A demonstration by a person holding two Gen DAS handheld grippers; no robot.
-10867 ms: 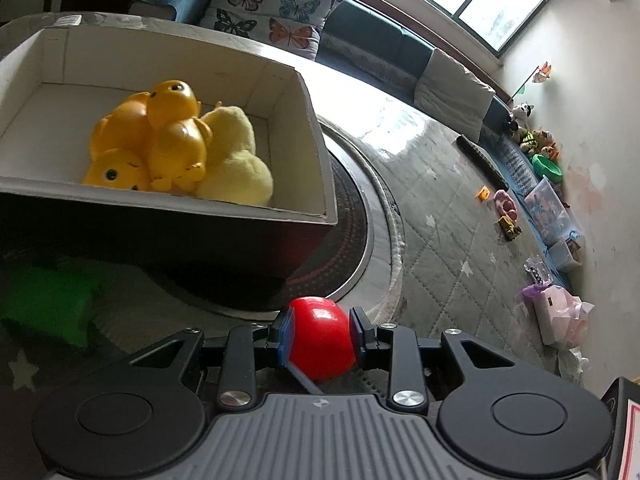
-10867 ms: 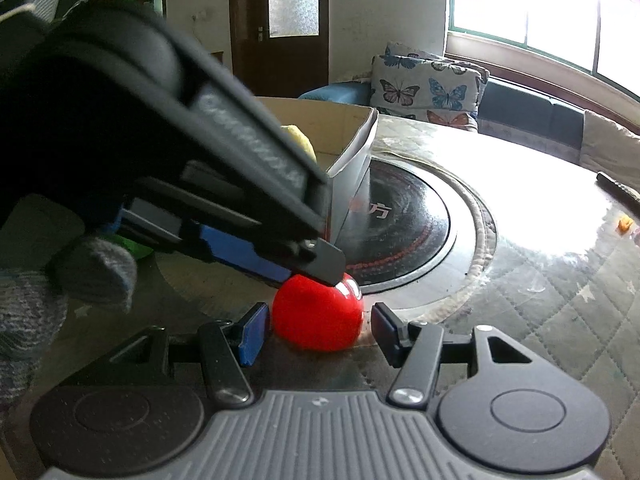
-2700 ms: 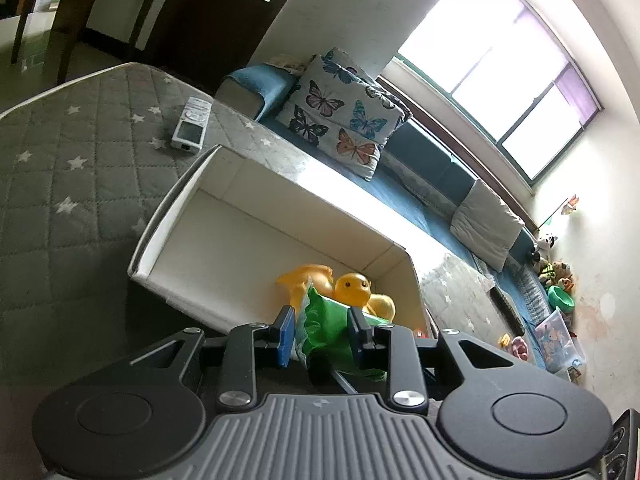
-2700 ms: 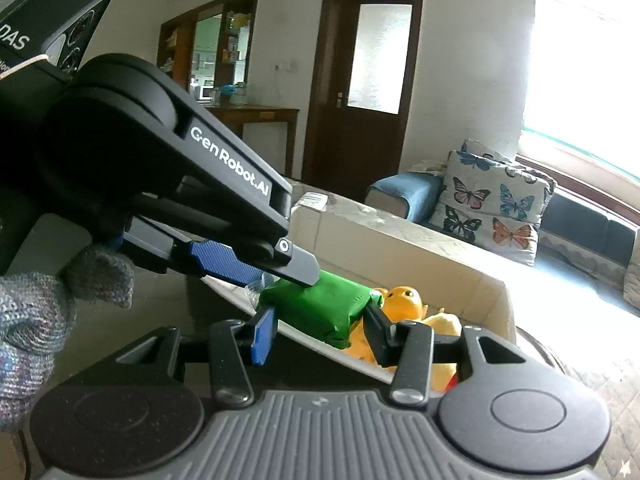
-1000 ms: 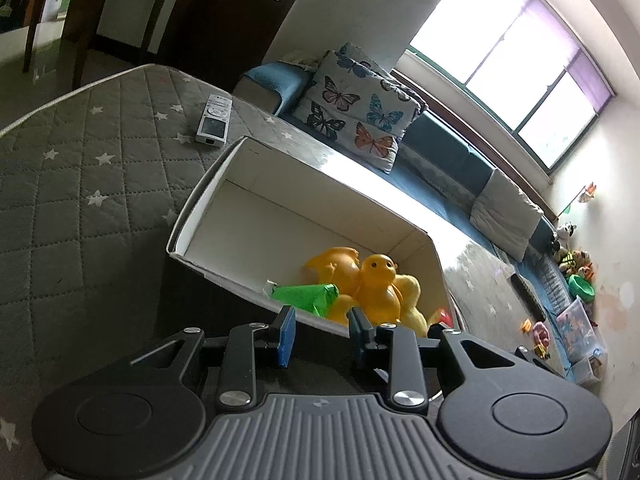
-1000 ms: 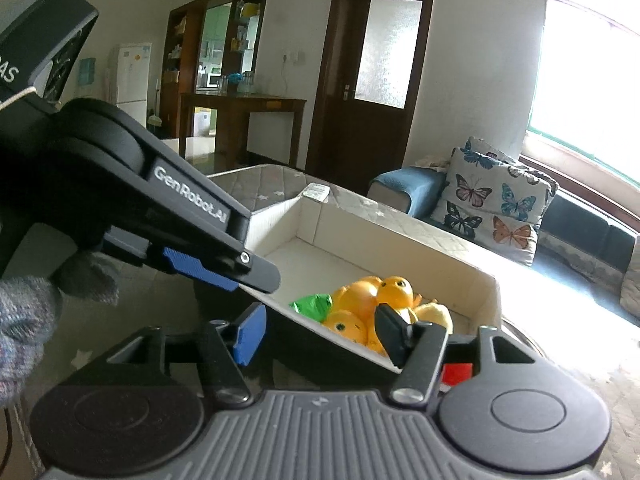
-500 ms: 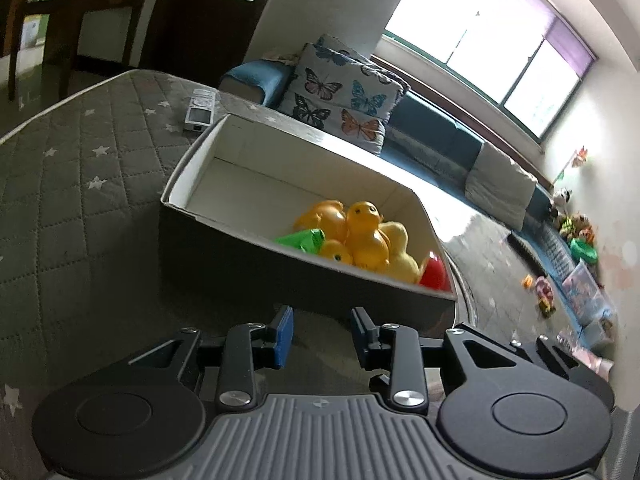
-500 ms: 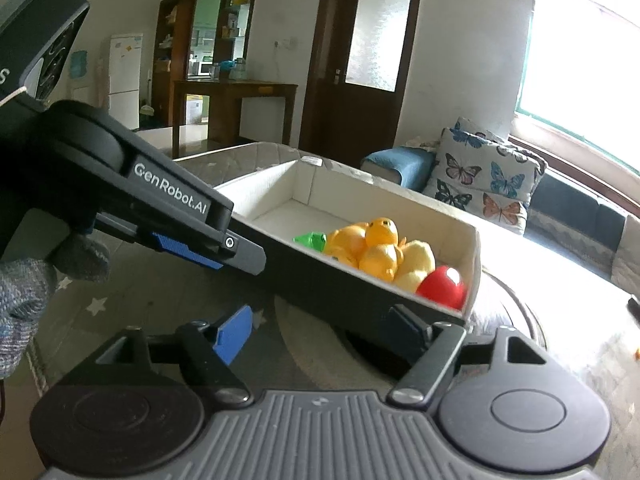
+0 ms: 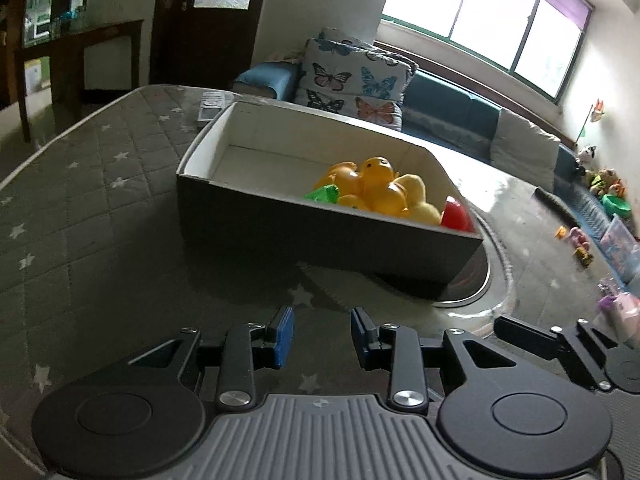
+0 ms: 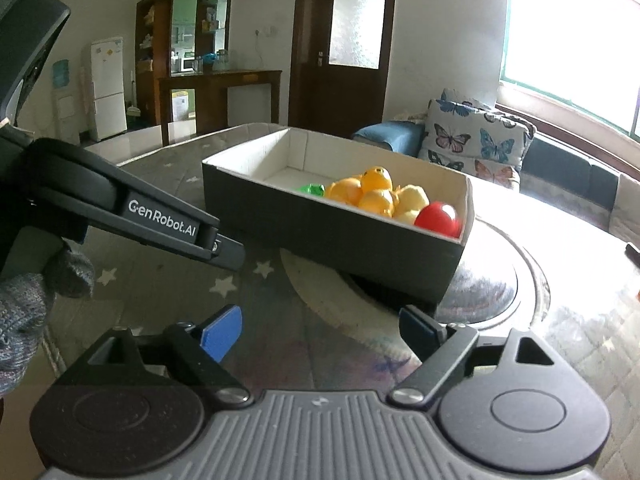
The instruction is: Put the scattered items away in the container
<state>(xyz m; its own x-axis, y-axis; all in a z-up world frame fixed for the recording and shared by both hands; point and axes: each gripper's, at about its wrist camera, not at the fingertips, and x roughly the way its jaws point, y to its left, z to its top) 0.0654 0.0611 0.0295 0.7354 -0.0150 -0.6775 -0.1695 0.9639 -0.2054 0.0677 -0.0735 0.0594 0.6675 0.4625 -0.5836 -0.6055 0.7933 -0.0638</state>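
Hovering empty with jaws spread, the left gripper [image 9: 322, 336] and right gripper [image 10: 320, 330] face the dark white-lined cardboard box [image 10: 320, 232] holding yellow rubber ducks [image 10: 372, 194].

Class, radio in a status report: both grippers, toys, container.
Left gripper open, empty. Right gripper open, empty. Yellow rubber ducks, red ball, green toy inside dark cardboard box. Nothing obstructing.

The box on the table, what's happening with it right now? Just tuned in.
Nobody is handling anything at this moment. The left gripper and right gripper are both open and empty, hanging short of the box, above the quilted table. Inside the box lie the yellow ducks, a green toy and a red ball, bunched toward one end. No loose toys show on the table near the box.
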